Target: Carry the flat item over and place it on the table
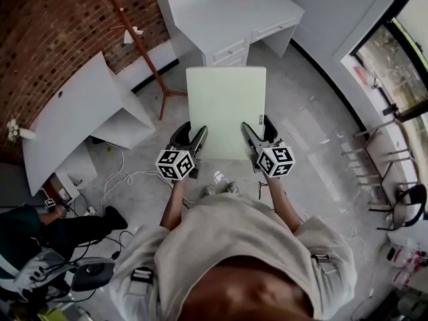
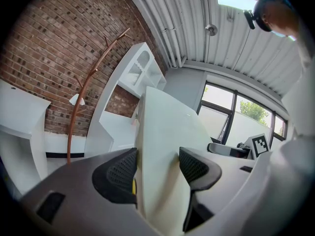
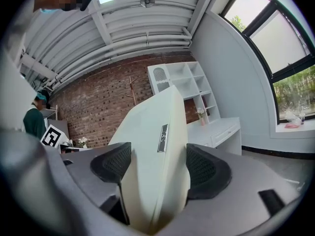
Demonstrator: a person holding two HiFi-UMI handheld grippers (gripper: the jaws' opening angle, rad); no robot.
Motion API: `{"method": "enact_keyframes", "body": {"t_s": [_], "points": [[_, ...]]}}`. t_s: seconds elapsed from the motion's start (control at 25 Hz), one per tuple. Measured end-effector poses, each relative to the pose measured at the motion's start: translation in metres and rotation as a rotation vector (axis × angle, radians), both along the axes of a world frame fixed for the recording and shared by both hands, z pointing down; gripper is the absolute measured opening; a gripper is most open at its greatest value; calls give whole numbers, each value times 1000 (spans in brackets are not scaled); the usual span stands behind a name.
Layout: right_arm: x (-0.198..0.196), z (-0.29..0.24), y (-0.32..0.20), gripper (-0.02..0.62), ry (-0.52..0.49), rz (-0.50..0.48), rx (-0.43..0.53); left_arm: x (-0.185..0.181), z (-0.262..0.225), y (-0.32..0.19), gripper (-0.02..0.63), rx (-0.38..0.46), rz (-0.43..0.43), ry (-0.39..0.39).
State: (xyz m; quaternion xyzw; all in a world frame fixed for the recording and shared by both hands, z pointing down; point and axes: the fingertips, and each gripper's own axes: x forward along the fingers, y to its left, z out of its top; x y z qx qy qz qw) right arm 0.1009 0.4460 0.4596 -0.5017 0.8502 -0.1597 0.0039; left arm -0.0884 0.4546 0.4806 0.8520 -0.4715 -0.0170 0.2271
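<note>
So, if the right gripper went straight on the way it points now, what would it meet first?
Probably the white desk with drawers, beyond the pale flat board that the right gripper clamps; the way between looks free, though depth is unclear.

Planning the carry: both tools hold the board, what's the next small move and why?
Probably walk it forward toward the white desk: left tool and right tool both clamp the board at its near edge, and the desk is ahead.
</note>
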Motion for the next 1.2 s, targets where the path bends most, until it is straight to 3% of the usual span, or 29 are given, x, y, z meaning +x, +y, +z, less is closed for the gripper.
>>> {"method": "enact_keyframes", "body": {"t_s": [0.64, 0.96, 1.2], "points": [[49, 11, -15, 365, -23, -36, -22, 48, 7, -9, 264, -12, -36, -16], [42, 20, -39, 364, -16, -51, -37, 42, 17, -30, 264, -24, -53, -3], [40, 28, -79, 362, -9, -23, -42, 39, 25, -76, 264, -25, -26, 9]]}}
